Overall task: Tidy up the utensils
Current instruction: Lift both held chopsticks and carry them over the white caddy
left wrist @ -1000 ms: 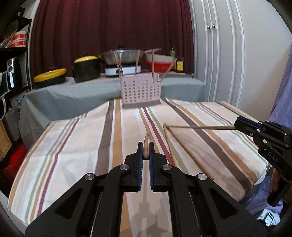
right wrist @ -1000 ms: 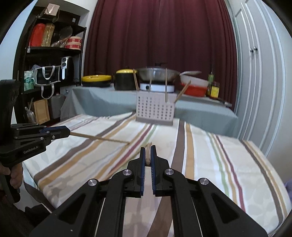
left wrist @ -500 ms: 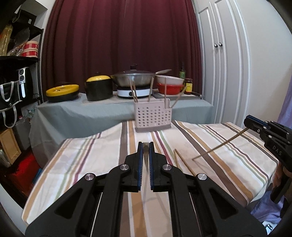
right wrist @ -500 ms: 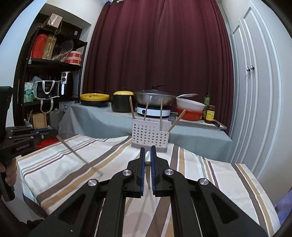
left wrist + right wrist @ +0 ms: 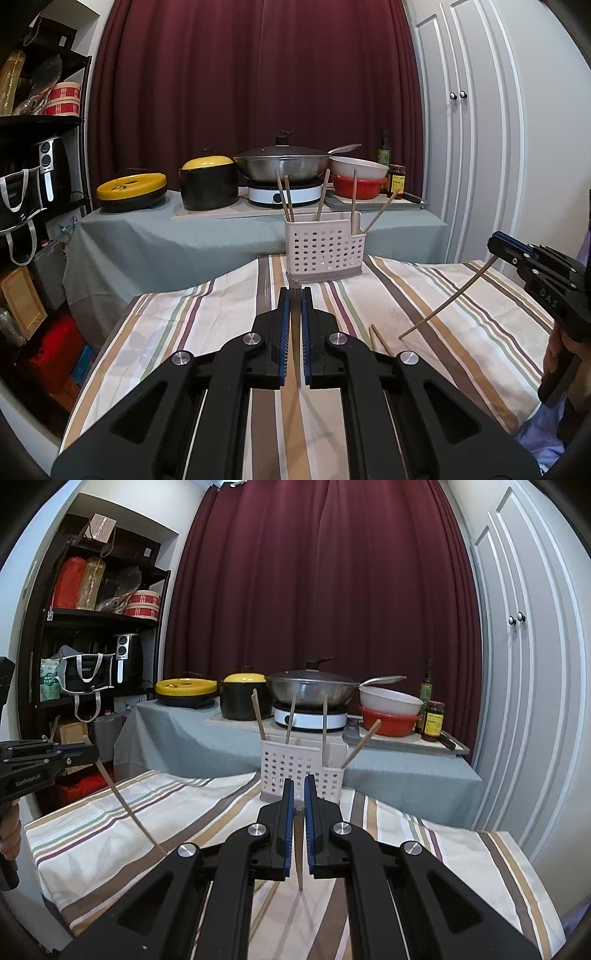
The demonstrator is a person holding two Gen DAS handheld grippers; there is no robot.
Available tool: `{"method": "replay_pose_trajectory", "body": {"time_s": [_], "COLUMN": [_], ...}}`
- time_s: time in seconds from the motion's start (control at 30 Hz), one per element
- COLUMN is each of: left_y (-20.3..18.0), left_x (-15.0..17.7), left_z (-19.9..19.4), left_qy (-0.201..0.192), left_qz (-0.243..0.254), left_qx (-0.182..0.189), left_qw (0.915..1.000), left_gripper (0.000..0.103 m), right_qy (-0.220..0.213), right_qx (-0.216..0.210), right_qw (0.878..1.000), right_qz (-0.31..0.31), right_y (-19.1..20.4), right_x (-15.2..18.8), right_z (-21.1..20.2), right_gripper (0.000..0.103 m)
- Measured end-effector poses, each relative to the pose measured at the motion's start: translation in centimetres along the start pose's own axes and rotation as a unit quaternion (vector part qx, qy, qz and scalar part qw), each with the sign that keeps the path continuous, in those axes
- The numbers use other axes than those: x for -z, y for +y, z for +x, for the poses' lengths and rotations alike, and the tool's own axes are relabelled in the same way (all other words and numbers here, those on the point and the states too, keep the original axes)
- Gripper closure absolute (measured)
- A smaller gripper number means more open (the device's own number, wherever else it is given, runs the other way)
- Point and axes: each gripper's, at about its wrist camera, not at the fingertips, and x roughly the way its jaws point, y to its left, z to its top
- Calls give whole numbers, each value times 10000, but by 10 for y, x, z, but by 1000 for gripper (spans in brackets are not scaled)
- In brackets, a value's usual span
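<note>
A white perforated utensil holder [image 5: 325,251] [image 5: 284,771] stands at the far end of the striped table, with several wooden chopsticks leaning in it. My left gripper [image 5: 294,295] is shut on a chopstick [image 5: 295,332] held above the cloth. The right wrist view shows that chopstick [image 5: 129,808] slanting tip-down from the left gripper [image 5: 88,753]. Shut on a second chopstick [image 5: 298,849] is my right gripper [image 5: 299,786]. From the left wrist view it [image 5: 447,295] hangs tip-down from the right gripper [image 5: 496,243]. A further chopstick [image 5: 378,338] lies flat on the cloth.
The striped tablecloth [image 5: 461,332] covers the near table. Behind the holder, a grey-covered counter [image 5: 184,236] carries a wok [image 5: 282,166], a black pot with a yellow lid [image 5: 208,181], stacked bowls [image 5: 358,177] and bottles. A dark shelf [image 5: 92,627] stands left, white cupboard doors [image 5: 461,147] right.
Both grippers have risen from the table, each with a chopstick. The sticks have swung from nearly flat to hanging tip-down. One chopstick stays on the cloth.
</note>
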Motion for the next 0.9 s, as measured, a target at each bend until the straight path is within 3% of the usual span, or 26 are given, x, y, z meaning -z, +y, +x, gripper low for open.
{"method": "replay_pose_trajectory", "body": {"time_s": [0.37,0.9], "left_y": [10,22], "left_x": [-16,-48], "left_z": [27,52], "left_qy": [24,-22], "left_qz": [-58,-186], "left_qx": [-48,145], "left_qw": [10000,9997], "left_gripper": [97,97], "right_qy": [-104,-163], "right_qx": [55,-179], "right_qw": [9999,9996], "right_qz": [-31,154], "right_y": [-8,-21], "right_x": [-21,-41], "right_z": [38,56], "right_gripper": [97,97]}}
